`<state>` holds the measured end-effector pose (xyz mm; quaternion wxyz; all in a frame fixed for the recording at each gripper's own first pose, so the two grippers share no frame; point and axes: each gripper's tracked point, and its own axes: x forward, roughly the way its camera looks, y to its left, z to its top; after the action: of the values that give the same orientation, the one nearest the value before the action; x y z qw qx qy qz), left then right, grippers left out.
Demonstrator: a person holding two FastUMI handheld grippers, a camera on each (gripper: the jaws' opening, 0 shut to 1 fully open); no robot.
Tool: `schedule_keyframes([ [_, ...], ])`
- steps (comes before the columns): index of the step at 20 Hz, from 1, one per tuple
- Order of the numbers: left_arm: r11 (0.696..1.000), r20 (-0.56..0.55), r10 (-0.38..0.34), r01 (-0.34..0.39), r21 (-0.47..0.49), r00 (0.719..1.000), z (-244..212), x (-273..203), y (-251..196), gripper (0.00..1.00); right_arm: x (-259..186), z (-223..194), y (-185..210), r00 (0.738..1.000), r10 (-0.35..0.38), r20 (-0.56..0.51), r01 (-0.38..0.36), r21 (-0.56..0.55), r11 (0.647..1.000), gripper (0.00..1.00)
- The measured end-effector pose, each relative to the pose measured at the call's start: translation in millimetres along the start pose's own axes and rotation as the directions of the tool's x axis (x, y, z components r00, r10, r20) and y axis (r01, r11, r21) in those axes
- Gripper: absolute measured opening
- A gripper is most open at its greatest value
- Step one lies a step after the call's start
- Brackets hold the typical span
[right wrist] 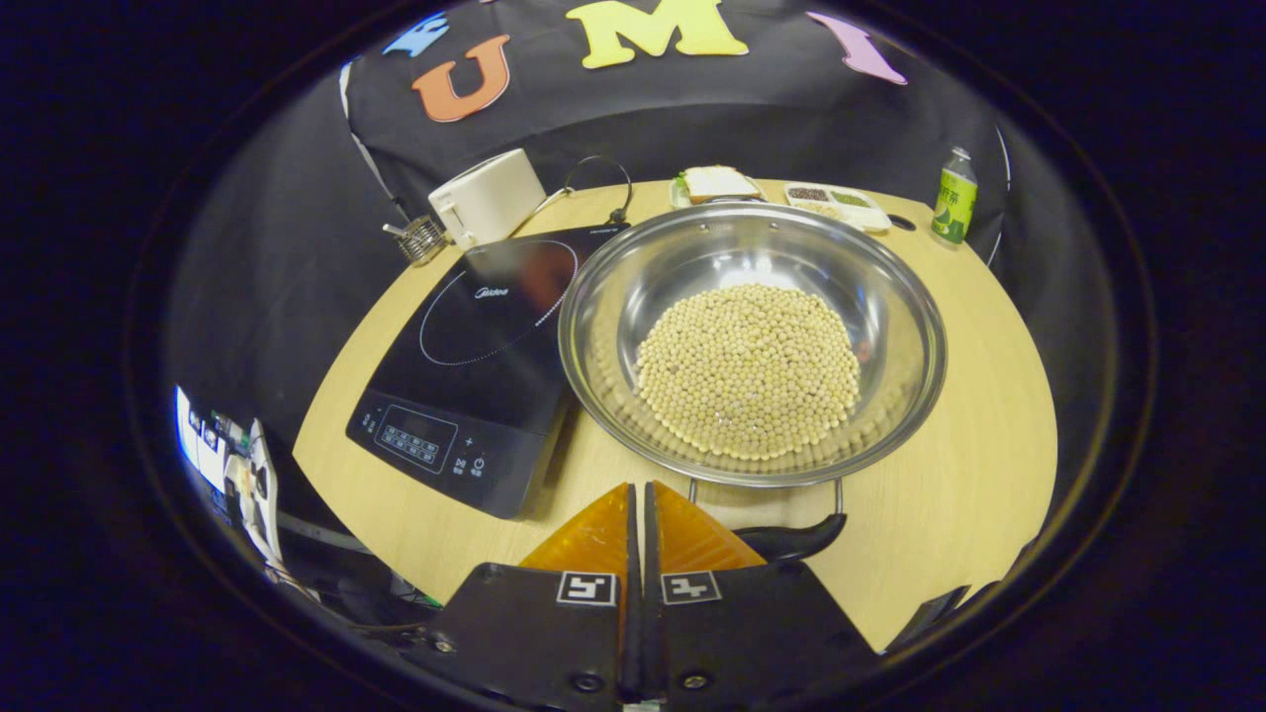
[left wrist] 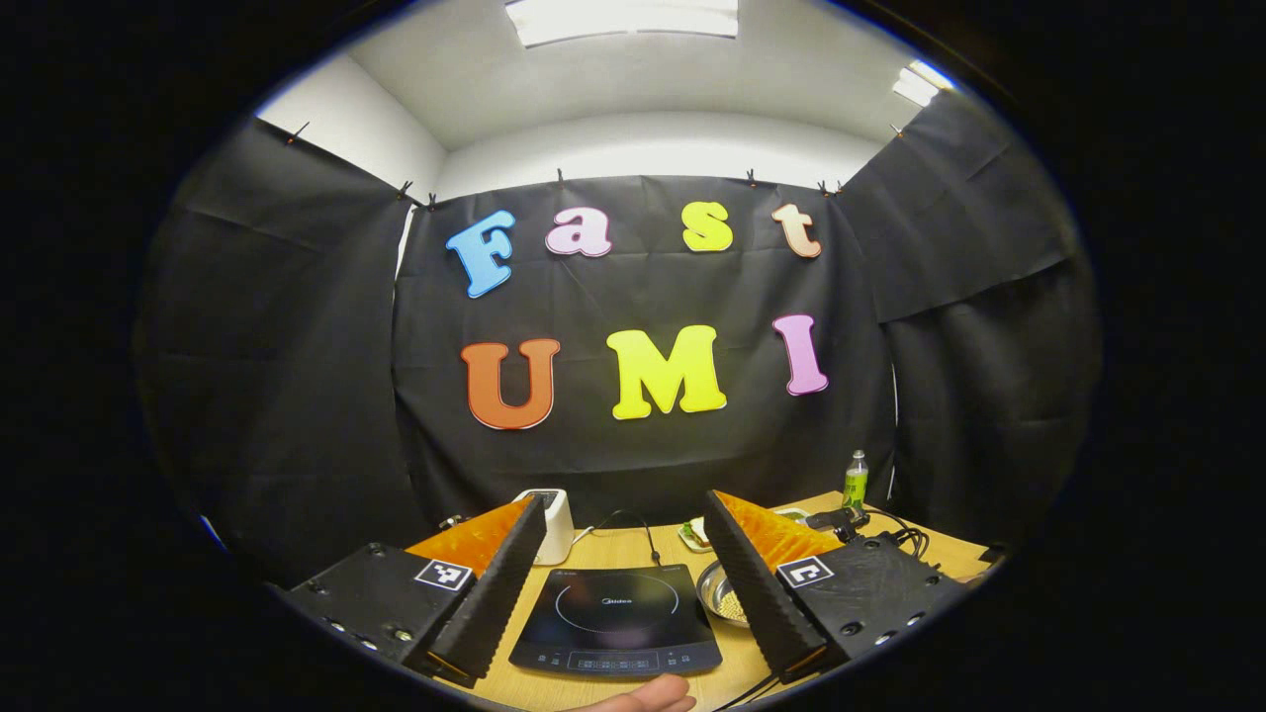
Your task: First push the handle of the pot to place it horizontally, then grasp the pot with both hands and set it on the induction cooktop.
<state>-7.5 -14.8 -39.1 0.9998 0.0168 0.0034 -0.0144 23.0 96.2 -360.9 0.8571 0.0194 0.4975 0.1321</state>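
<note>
Closed right gripper [right wrist: 638, 499] jaws, empty, sat just beside the pot [right wrist: 752, 341] handle [right wrist: 791, 539], nearer than the wide-open, empty left gripper [left wrist: 623, 554].

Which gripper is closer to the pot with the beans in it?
The right gripper. It is shut and sits just in front of the pot, right beside its black handle. The left gripper is open and held farther back, facing the induction cooktop.

Shiny metal pot [right wrist: 752, 336], glossy glass cooktop [right wrist: 475, 346], smooth wooden table [right wrist: 979, 415]
</note>
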Motion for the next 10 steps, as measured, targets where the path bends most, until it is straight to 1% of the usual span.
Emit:
schedule_keyframes([
  [1,1.0,0.005,-0.001,0.001,-0.017,1.0,2,0,-1,0.96,-2,-1,-7,1.0,-0.009,0.01,0.009,-0.006,1.0,0.04],
  [2,0.999,0.006,-0.01,0.01,-0.041,1.0,2,1,-4,0.96,-4,1,-15,1.0,-0.022,0.022,0.022,-0.01,1.0,0.0],
  [3,0.997,0.005,-0.024,0.024,-0.07,1.0,1,0,-7,0.96,-6,1,-22,0.999,-0.036,0.039,0.037,-0.013,0.999,0.0],
  [4,0.995,0.004,-0.035,0.035,-0.095,0.999,1,-1,-9,0.96,-7,3,-31,0.997,-0.053,0.048,0.054,-0.02,0.998,0.04],
  [5,0.992,0.002,-0.043,0.043,-0.115,0.999,1,-2,-9,0.96,-9,2,-39,0.996,-0.066,0.056,0.067,-0.022,0.998,0.0],
  [6,0.99,0.014,-0.05,0.051,-0.13,0.999,4,0,-9,0.96,-10,3,-47,0.995,-0.073,0.062,0.075,-0.023,0.997,0.0],
  [7,0.99,0.016,-0.049,0.051,-0.129,0.999,5,2,-8,0.96,-12,3,-54,0.995,-0.078,0.068,0.08,-0.018,0.997,0.04],
  [9,0.992,0.006,-0.031,0.032,-0.118,0.999,-1,4,-1,0.96,-14,6,-69,0.993,-0.086,0.086,0.085,0.006,0.996,0.04],
  [10,0.994,0.005,-0.027,0.027,-0.106,1.0,-3,6,-2,0.95,-14,8,-76,0.992,-0.08,0.094,0.077,0.028,0.997,0.01],
])
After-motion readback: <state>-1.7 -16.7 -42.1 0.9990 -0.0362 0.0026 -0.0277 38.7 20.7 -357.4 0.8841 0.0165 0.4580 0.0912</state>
